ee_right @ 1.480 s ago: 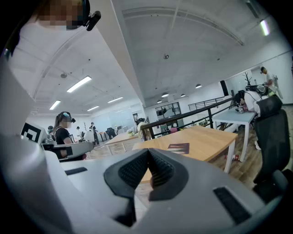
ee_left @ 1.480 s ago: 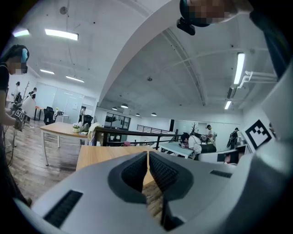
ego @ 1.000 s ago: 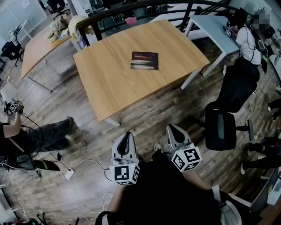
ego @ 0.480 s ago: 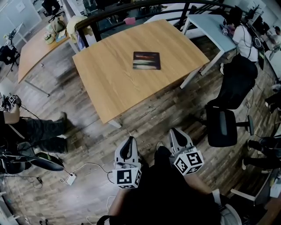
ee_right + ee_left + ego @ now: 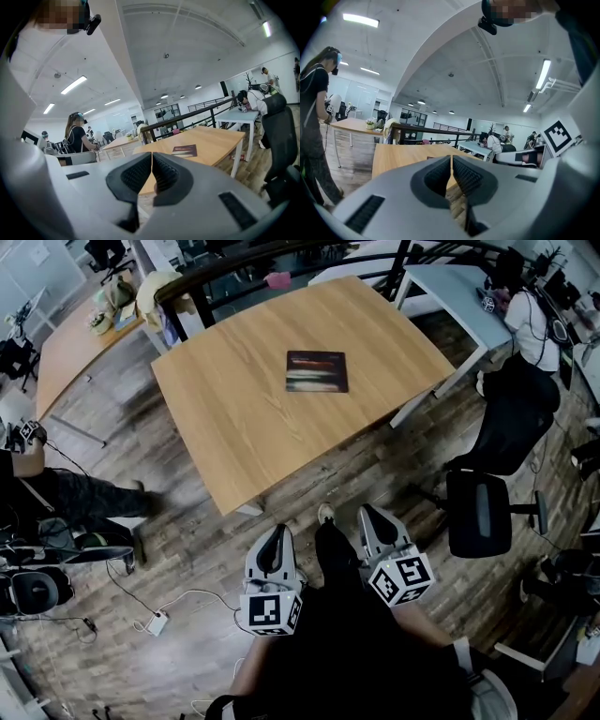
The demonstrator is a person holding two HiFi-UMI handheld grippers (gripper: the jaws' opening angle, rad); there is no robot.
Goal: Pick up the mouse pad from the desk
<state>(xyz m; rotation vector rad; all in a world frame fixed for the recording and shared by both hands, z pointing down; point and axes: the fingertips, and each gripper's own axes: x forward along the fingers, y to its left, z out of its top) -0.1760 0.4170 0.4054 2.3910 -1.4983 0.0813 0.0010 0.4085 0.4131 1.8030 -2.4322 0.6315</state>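
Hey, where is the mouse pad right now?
In the head view, the mouse pad lies flat near the middle of the wooden desk. The left gripper and right gripper are short of the desk, above the floor.

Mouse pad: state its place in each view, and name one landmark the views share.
Head view: mouse pad upper centre, on the wooden desk.
Left gripper view: not made out; the jaws cover mid-desk.
Right gripper view: mouse pad right of centre, above the jaws.
Shared landmark: the wooden desk.
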